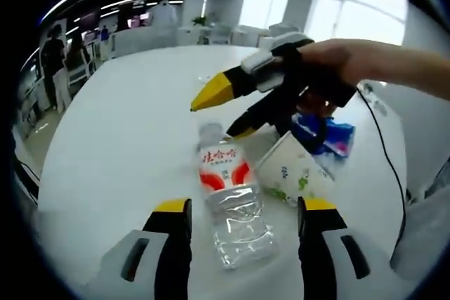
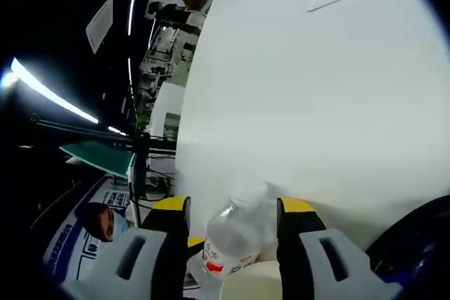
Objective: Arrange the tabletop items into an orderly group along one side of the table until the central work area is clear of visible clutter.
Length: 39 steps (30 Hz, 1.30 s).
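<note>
A clear plastic water bottle (image 1: 230,198) with a red-and-white label bearing Chinese characters lies on the white round tabletop (image 1: 126,138) between the wide-spread jaws of the left gripper (image 1: 246,209); a white paper cup (image 1: 292,170) printed with green leaves lies just beside it, a crumpled blue packet (image 1: 330,135) behind; the right gripper (image 1: 214,114), yellow-tipped and hand-held, hovers parted above the bottle; bright office windows (image 1: 330,5) beyond.

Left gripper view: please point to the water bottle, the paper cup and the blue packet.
water bottle (image 1: 226,173), left gripper view, on its red and white label.
paper cup (image 1: 288,170), left gripper view, on its printed side wall.
blue packet (image 1: 337,137), left gripper view, on its visible right end.
</note>
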Available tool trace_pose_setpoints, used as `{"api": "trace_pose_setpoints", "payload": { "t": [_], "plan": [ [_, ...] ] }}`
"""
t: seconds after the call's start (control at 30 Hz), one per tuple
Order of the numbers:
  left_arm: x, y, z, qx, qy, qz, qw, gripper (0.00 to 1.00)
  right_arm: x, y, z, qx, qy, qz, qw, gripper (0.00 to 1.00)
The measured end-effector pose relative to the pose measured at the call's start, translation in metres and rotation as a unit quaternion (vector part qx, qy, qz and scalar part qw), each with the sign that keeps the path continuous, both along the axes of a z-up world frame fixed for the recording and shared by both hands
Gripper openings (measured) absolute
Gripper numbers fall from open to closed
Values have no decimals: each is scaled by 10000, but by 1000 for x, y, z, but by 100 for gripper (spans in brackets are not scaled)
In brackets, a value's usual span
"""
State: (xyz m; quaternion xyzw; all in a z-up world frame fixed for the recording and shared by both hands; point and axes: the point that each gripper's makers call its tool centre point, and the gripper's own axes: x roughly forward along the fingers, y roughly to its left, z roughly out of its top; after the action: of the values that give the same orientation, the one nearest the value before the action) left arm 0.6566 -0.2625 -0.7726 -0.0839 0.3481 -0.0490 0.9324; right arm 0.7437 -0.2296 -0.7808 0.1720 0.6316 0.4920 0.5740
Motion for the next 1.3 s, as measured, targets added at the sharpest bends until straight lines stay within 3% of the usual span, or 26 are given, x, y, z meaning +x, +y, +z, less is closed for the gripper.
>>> {"api": "trace_pose_setpoints", "payload": {
  "t": [0.13,0.7,0.97,1.3],
  "plan": [
    [0,0,-3,43,46,-25,10000,56,-11,-3,3,76,41,-54,9999,44],
    [0,-6,-12,7,159,-95,9998,51,-8,7,-9,141,321,-162,9993,30],
    [0,-3,-17,59,211,-148,9996,50,0,8,-18,100,290,-234,9993,20],
    [-4,-4,-21,106,272,-136,9995,47,3,11,-19,236,177,-302,9991,19]
  ]
}}
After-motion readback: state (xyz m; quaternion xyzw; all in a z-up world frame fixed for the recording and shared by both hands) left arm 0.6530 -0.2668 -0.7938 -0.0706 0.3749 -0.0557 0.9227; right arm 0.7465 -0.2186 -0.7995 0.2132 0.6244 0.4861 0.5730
